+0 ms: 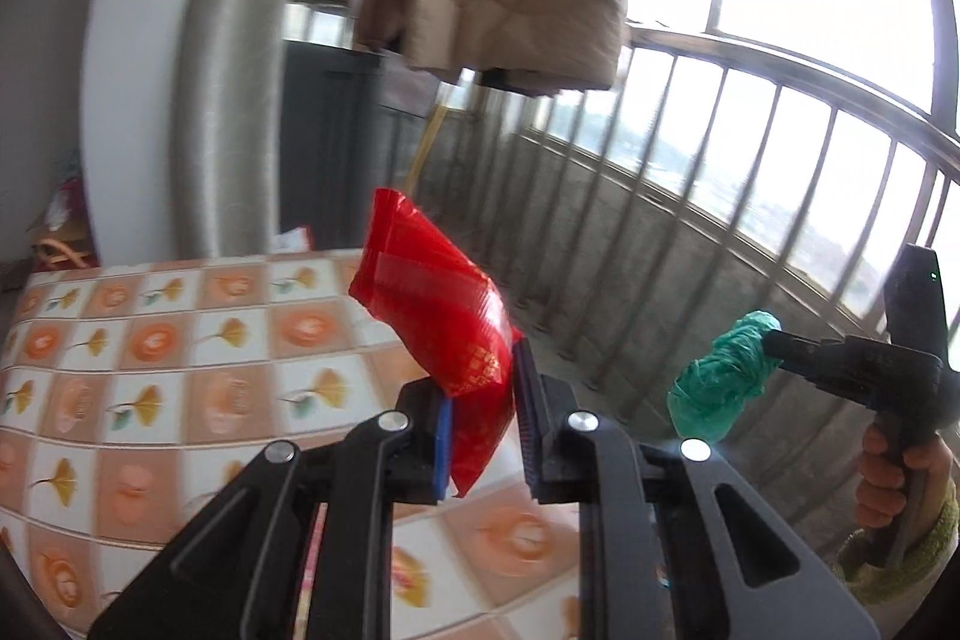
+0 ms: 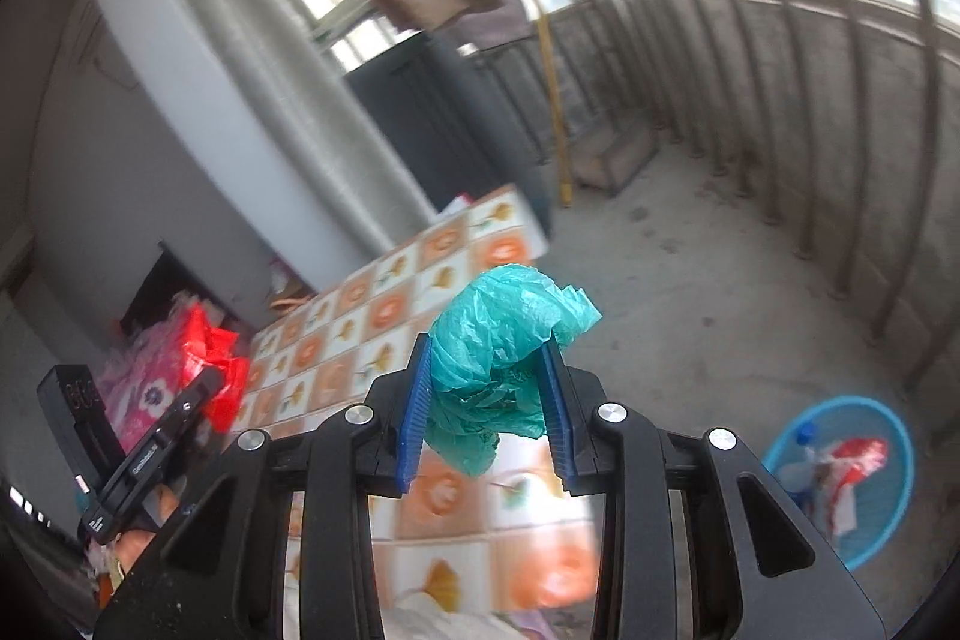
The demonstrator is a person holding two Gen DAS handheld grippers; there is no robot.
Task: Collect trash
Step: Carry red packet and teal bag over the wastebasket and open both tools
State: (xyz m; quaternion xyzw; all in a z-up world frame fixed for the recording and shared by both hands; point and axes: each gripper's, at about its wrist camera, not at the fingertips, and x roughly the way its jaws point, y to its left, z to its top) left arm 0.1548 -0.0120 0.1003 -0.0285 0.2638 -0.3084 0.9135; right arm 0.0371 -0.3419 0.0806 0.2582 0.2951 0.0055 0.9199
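I have both hands loaded — my left gripper [image 1: 480, 412] is clamped on a red foil wrapper [image 1: 444, 316], which sticks up and to about eleven o'clock from my pads, and my right gripper [image 2: 489, 412] is pinched on a crumpled green plastic bag [image 2: 504, 352] bulging out above the fingers. Both pieces are lifted clear above the tiled table [image 1: 150, 340], so picking up looks finished and I judge I am in the carry step.

The drop spot seems to be the blue basket [image 2: 900, 490] on the concrete floor, at about four o'clock in my right wrist view, already holding a bottle and some red-and-white scraps. My left view does not show it at all.

Next I would swing the right hand down toward four o'clock until the bag hangs over the basket's rim, then spread the fingers — the left follows, crossing well past the table edge. Both scraps are light and may cling or drift on release.
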